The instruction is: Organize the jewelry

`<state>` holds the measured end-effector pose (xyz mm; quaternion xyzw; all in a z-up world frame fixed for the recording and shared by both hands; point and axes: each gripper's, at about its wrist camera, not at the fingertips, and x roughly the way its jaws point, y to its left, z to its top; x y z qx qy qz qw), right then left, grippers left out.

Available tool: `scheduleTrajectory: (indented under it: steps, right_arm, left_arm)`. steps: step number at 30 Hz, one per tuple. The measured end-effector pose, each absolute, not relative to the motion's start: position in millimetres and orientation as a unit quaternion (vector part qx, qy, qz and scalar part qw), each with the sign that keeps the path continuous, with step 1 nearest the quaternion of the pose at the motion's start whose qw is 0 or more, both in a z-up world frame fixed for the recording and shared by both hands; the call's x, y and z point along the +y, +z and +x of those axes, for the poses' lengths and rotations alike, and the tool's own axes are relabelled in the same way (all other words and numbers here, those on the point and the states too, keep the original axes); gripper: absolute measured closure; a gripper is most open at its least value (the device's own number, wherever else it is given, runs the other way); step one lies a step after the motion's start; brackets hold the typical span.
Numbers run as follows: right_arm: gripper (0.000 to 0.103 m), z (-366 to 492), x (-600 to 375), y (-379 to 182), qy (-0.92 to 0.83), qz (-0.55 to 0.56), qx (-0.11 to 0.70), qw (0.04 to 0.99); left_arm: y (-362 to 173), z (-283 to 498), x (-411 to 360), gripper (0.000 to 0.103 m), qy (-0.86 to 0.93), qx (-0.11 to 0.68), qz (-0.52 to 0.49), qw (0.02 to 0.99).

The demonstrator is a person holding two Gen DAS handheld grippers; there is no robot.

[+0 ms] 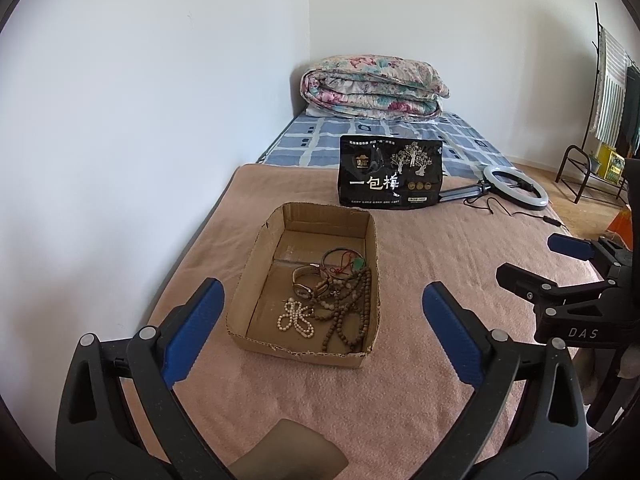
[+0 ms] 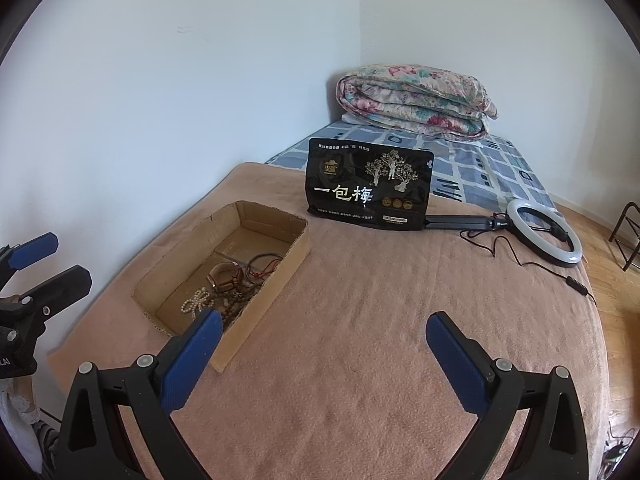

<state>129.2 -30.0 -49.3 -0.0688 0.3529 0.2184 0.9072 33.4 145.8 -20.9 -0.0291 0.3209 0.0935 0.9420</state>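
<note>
Both grippers hang over the pink blanket (image 1: 400, 380) on the bed, jaws wide apart and empty: left gripper (image 1: 320, 320), right gripper (image 2: 324, 344). Between them, the cardboard box (image 1: 256, 276) holds wooden beads (image 1: 352, 308), a watch (image 1: 304, 280) and a pearl strand (image 1: 294, 318).

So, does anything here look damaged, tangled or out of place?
Yes. The cardboard box has ragged, torn-looking top edges. Inside it the jewelry lies in one heap: brown bead strands, a pearl strand and a watch overlap. Nothing has spilled onto the pink blanket.
</note>
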Motion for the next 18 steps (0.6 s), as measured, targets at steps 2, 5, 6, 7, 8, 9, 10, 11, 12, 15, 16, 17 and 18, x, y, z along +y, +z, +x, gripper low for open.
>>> scheduleTrajectory:
  steps: [2, 5, 6, 7, 8, 9, 10, 11, 12, 15, 16, 17, 18]
  right_arm:
    - [0.000, 129.1, -30.4, -49.5, 0.219, -0.069, 0.354, 0.907]
    - [0.000, 128.2, -30.6, -49.9, 0.219, -0.071, 0.354, 0.907]
    - [0.000, 128.0, -30.7, -49.9, 0.219, -0.072, 0.354, 0.906]
    - [0.000, 127.7, -30.8, -50.1, 0.219, -0.072, 0.354, 0.906]
    - [0.000, 127.5, -31.1, -49.9, 0.219, -0.072, 0.354, 0.906]
    - [0.000, 127.5, -31.0, -49.9, 0.219, -0.072, 0.354, 0.906]
    - [0.000, 127.3, -31.3, -49.7, 0.219, -0.072, 0.354, 0.906]
    - [0.000, 127.2, -31.2, -49.8, 0.218, -0.071, 0.354, 0.907]
    - [0.000, 127.3, -31.1, -49.8, 0.219, -0.071, 0.354, 0.906]
    - [0.000, 127.1, -31.3, -49.7, 0.219, -0.072, 0.354, 0.907]
    - [0.000, 126.9, -31.6, -49.7, 0.218, -0.072, 0.354, 0.907]
    - [0.000, 127.1, -31.7, -49.8, 0.219, -0.072, 0.354, 0.906]
    - [0.000, 127.1, -31.7, -49.8, 0.219, -0.072, 0.354, 0.906]
  left_arm:
    - [-21.6, 34.6, 145.0, 0.002, 0.093, 0.322, -0.028, 0.942]
    - [-20.9, 34.2, 144.9, 0.002, 0.091, 0.321, -0.030, 0.942]
    - [-20.9, 34.2, 144.4, 0.002, 0.091, 0.320, -0.030, 0.943]
    - [-20.8, 34.2, 144.7, 0.002, 0.092, 0.320, -0.030, 0.942]
    - [-21.0, 34.4, 144.2, 0.002, 0.091, 0.320, -0.030, 0.942]
    - [-20.9, 34.2, 144.7, 0.002, 0.091, 0.321, -0.030, 0.942]
    - [-21.0, 34.3, 144.3, 0.002, 0.091, 0.321, -0.030, 0.942]
    - [-20.9, 34.2, 144.1, 0.002, 0.091, 0.321, -0.030, 0.942]
    - [-20.9, 34.1, 144.5, 0.002, 0.091, 0.321, -0.030, 0.942]
    - [-20.8, 34.2, 143.9, 0.002, 0.091, 0.320, -0.029, 0.942]
    - [-20.9, 34.3, 143.7, 0.002, 0.091, 0.320, -0.030, 0.942]
    - [-20.8, 34.3, 143.5, 0.002, 0.091, 0.320, -0.030, 0.942]
    - [-20.9, 34.3, 144.0, 0.002, 0.091, 0.320, -0.030, 0.942]
